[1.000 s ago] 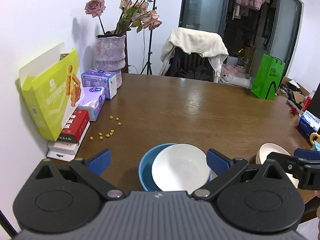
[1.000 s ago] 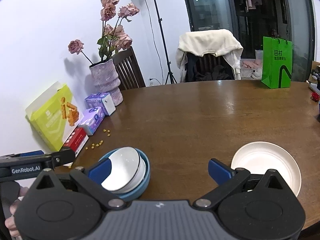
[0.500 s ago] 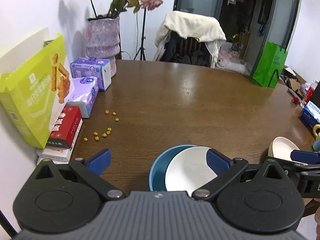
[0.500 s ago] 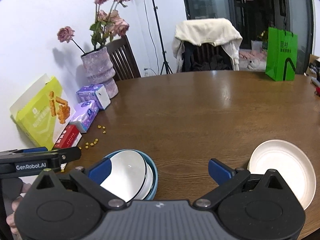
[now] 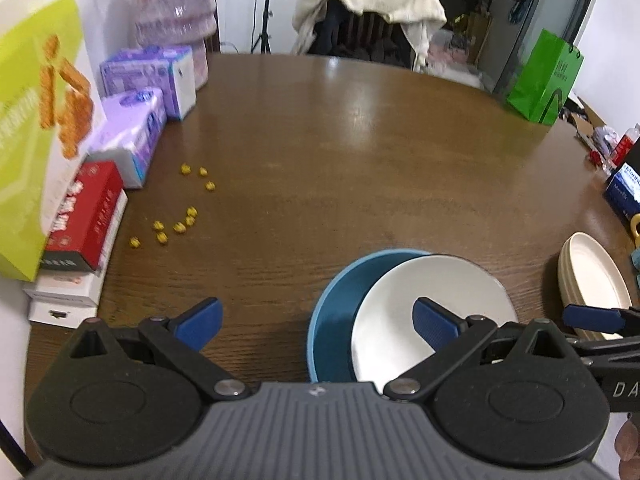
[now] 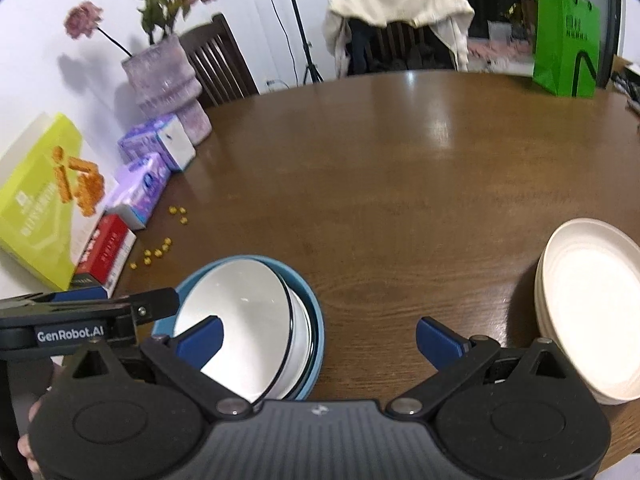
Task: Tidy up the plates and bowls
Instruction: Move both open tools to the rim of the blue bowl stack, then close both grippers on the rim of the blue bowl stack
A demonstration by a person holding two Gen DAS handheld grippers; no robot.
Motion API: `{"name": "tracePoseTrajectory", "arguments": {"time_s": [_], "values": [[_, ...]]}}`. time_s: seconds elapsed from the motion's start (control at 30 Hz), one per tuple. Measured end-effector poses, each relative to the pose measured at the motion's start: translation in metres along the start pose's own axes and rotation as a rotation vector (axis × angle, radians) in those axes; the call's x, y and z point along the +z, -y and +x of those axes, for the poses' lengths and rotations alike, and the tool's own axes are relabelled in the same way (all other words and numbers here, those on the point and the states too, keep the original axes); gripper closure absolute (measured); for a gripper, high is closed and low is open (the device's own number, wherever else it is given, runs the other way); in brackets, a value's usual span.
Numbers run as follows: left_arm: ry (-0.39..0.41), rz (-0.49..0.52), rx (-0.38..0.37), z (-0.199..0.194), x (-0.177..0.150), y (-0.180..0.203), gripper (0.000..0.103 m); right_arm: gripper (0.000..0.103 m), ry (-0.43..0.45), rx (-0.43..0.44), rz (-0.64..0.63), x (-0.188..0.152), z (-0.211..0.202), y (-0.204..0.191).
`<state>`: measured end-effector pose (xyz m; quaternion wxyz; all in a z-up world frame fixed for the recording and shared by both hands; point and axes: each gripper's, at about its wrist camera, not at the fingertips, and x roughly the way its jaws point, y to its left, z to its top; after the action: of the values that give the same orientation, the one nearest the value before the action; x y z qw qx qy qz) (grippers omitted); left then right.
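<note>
— Jaws, both grippers? 
— Left gripper [image 5: 316,322] and right gripper [image 6: 320,338]: spread apart, holding nothing.
— Dishes?
— White bowl [image 6: 244,320] tilted inside blue bowl [image 6: 314,320], lower centre of desk [image 6: 380,184]; cream plates [image 6: 592,304] stacked lower right.

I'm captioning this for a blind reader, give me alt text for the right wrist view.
An open gripper hovers over a wooden table, between a white bowl nested in a blue bowl and stacked cream plates.
</note>
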<state>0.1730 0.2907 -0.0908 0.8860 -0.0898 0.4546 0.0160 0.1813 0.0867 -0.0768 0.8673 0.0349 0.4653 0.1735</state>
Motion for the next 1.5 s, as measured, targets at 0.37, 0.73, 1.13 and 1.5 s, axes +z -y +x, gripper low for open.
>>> {"name": "tracePoseTrajectory", "arguments": {"time_s": [0.37,0.73,1.13,1.5], "values": [[-0.117,-0.010,-0.034,0.043,-0.001,-0.004,0.000,0.017,-0.119,0.000,0.052,-0.008,0.045,0.005],[-0.182,-0.083,-0.107,0.061,-0.003,-0.016,0.002,0.042,-0.183,0.041,0.111,-0.011,0.072,0.009],[-0.258,-0.153,-0.241,0.073,-0.002,-0.032,0.042,0.063,-0.203,0.132,0.193,-0.004,0.082,0.010],[-0.301,-0.180,-0.309,0.080,0.002,-0.035,0.055,0.064,-0.205,0.149,0.243,-0.005,0.084,0.016]]}}
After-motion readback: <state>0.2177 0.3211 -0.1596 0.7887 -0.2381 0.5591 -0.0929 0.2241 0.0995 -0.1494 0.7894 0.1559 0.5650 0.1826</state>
